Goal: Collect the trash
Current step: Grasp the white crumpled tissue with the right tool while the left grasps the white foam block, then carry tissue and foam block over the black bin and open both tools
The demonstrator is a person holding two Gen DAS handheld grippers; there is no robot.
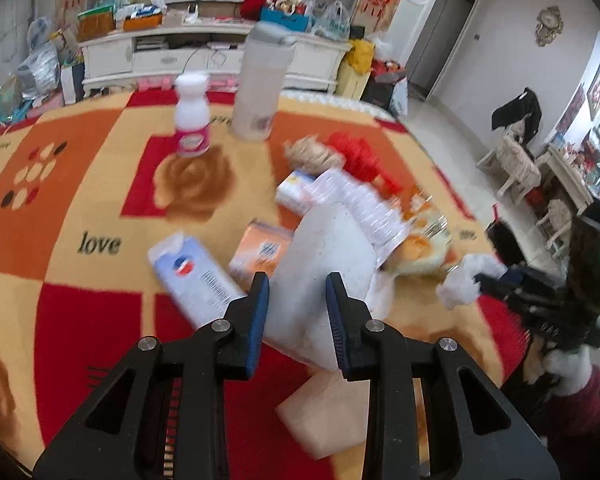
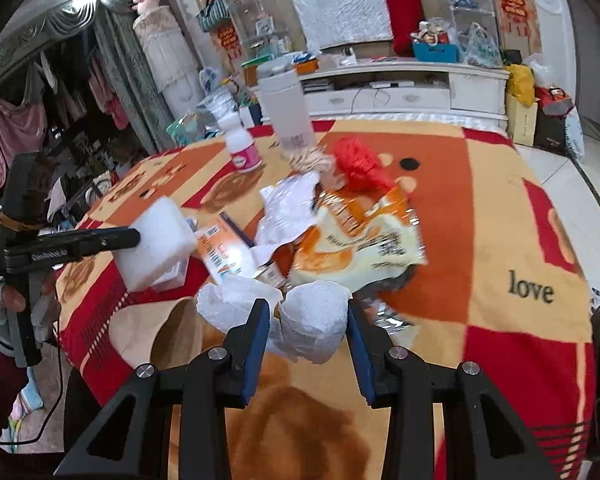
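Note:
In the left wrist view my left gripper (image 1: 298, 292) is shut on a white foam block (image 1: 324, 248), held above the table. The right wrist view shows that block (image 2: 160, 248) at the left, with the left gripper (image 2: 134, 236) clamped on its side. My right gripper (image 2: 308, 312) is shut on a crumpled white tissue (image 2: 316, 320), a second wad (image 2: 232, 304) hanging to its left. Beyond it lies a litter pile: an orange and yellow snack bag (image 2: 360, 236), a clear wrapper (image 2: 288, 208), a red crumpled ball (image 2: 360, 164) and an orange box (image 2: 220, 252).
A patterned red, orange and yellow blanket (image 1: 80, 208) covers the table. A white bottle with a pink label (image 1: 192, 116) and a tall white tumbler (image 1: 260, 84) stand at the far side. A blue and white carton (image 1: 196, 276) and a tan card (image 1: 332, 412) lie near my left gripper.

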